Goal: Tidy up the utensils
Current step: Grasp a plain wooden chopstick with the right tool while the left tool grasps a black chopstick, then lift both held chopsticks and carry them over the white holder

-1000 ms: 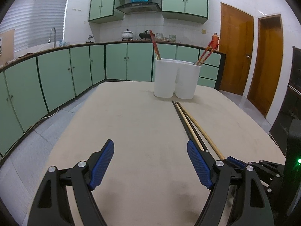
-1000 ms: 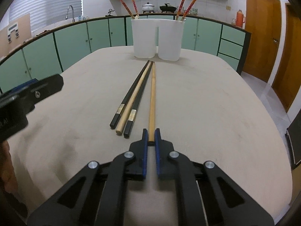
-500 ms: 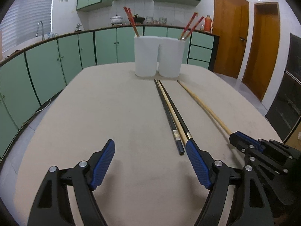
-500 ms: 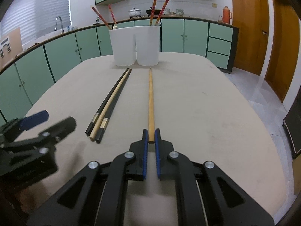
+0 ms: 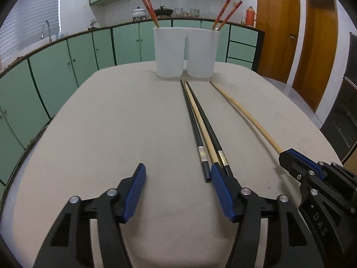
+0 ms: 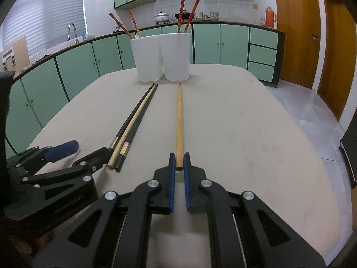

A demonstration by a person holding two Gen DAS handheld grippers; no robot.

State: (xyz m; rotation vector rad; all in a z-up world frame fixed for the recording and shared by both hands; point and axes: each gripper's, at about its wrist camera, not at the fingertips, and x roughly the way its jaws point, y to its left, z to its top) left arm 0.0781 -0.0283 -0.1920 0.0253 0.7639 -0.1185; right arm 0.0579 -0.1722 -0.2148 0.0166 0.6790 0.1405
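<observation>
My right gripper (image 6: pixel 178 158) is shut on the near end of a light wooden chopstick (image 6: pixel 179 116), which points toward the white twin holder (image 6: pixel 161 55). The holder has red chopsticks (image 6: pixel 183 13) standing in both cups. Three chopsticks lie together on the table, two black (image 5: pixel 194 122) with a pale one (image 5: pixel 200 122) between. My left gripper (image 5: pixel 178 176) is open, its right finger beside their near ends. In the left wrist view my right gripper (image 5: pixel 290 156) holds the wooden chopstick (image 5: pixel 241 109).
The beige table (image 5: pixel 111 122) has rounded edges, with the holder (image 5: pixel 185 51) at its far end. Green cabinets (image 5: pixel 67 62) curve round the left and back. Wooden doors (image 5: pixel 276 26) stand at the right.
My left gripper has moved right, toward the three chopsticks. My right gripper has drawn the wooden chopstick away from the other three; it now lies apart on their right.
</observation>
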